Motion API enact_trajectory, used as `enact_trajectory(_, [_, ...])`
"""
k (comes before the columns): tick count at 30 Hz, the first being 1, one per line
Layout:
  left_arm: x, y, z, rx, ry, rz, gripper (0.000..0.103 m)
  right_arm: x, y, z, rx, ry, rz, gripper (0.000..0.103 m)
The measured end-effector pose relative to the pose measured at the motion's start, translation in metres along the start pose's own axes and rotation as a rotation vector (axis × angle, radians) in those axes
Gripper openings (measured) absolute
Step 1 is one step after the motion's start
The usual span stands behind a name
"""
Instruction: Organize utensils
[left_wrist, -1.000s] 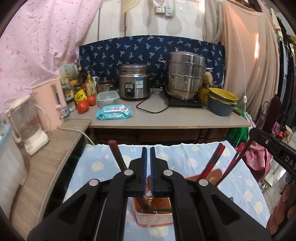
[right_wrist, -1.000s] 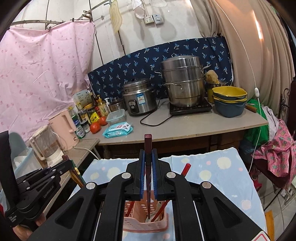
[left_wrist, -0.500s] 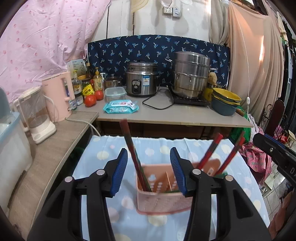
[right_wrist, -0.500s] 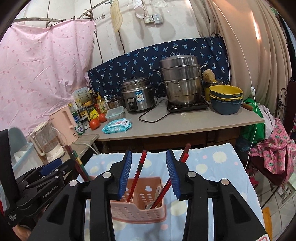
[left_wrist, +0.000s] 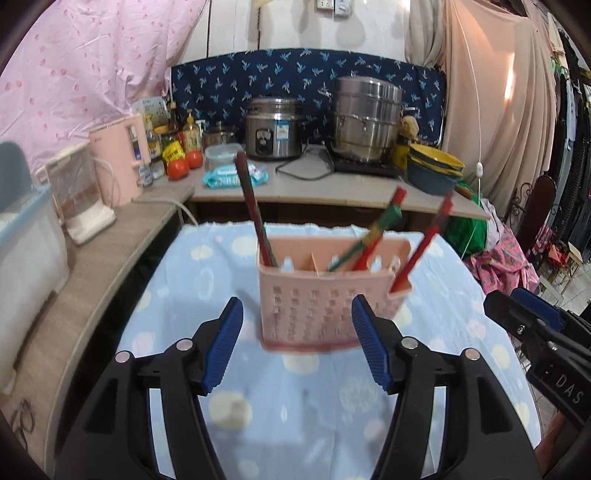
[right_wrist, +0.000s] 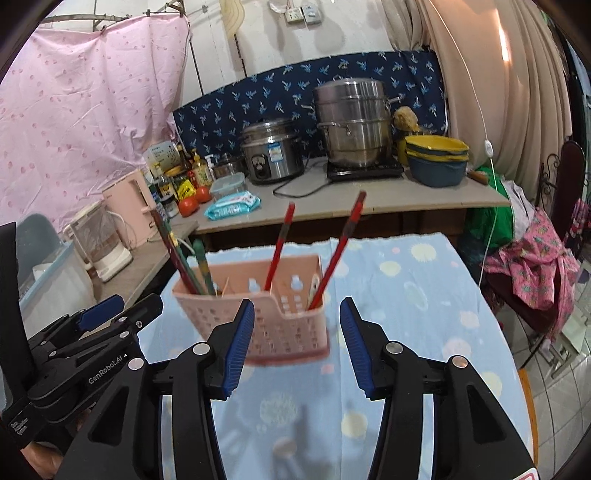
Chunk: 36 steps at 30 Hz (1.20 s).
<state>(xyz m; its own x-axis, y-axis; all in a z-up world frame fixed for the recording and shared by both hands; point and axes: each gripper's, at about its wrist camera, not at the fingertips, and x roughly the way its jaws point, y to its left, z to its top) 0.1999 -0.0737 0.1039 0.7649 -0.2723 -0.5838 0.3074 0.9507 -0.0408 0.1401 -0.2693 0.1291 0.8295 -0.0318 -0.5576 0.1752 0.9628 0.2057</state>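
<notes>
Left gripper (left_wrist: 297, 341): jaws spread wide, nothing between the blue pads (left_wrist: 224, 345). It sits low over the worktop (left_wrist: 177, 317), just short of the pink basket (left_wrist: 325, 310). Seen from the right wrist view, the same gripper (right_wrist: 110, 308) lies at the left edge, beside the basket's left end, not touching it as far as can be told.

Right gripper (right_wrist: 297, 345): jaws likewise spread wide, holding nothing. The basket's near wall (right_wrist: 280, 332) shows in the gap between the pads (right_wrist: 240, 347); contact not evident. In the left wrist view the right gripper (left_wrist: 524, 314) enters from the right edge, near the basket's right side.

Pink basket: perforated plastic, upright on the blue spotted cloth (right_wrist: 406, 295) covering the worktop, roughly central. An inner divider (left_wrist: 314, 264) splits it into compartments.

Contents, left wrist view: one dark red chopstick (left_wrist: 253, 210) stands in the left compartment, leaning left. A green-and-red chopstick pair (left_wrist: 373, 232) leans right from the middle section. A red chopstick (left_wrist: 424, 243) stands in the small right-hand pocket, leaning right. In the right wrist view: dark chopsticks (right_wrist: 173, 251) at the left end, two red ones (right_wrist: 280, 243) further right, tilted. Exact count per compartment cannot be told; the picture is somewhat blurred.

Beyond: rear counter with rice cooker (left_wrist: 275, 127), stacked steel steamer (left_wrist: 365, 118), yellow and blue bowls (left_wrist: 436, 168), tomatoes (left_wrist: 177, 168), wipes packet (left_wrist: 229, 177). Pink kettle (left_wrist: 118, 158) on the side counter at left.
</notes>
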Motion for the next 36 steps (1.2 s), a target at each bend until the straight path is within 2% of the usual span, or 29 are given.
enact_trajectory(7, [-0.011,-0.003,-0.035,-0.002,0.045,0.006,0.064,-0.016,0.002,-0.037,-0.016,0.044,-0.041,0.047])
enact_trajectory(12, [-0.015,-0.002,-0.056,-0.016,0.073,0.007,0.064,-0.021,0.002,-0.055,-0.021,0.066,-0.057,0.048])
enact_trajectory(17, [-0.014,-0.004,-0.07,-0.026,0.107,0.002,0.065,-0.022,0.004,-0.073,-0.035,0.092,-0.071,0.048])
enact_trajectory(23, [-0.014,-0.004,-0.081,-0.03,0.122,0.016,0.072,-0.022,0.005,-0.085,-0.058,0.11,-0.091,0.048])
enact_trajectory(28, [-0.013,-0.003,-0.083,-0.029,0.125,0.027,0.081,-0.021,0.004,-0.089,-0.057,0.118,-0.093,0.057])
enact_trajectory(31, [-0.014,-0.005,-0.083,-0.028,0.122,0.034,0.087,-0.021,0.002,-0.089,-0.051,0.117,-0.089,0.066])
enact_trajectory(33, [-0.014,-0.004,-0.084,-0.026,0.123,0.045,0.088,-0.02,0.002,-0.09,-0.05,0.117,-0.086,0.078])
enact_trajectory(36, [-0.013,-0.004,-0.084,-0.028,0.128,0.045,0.09,-0.02,0.0,-0.09,-0.043,0.115,-0.087,0.084])
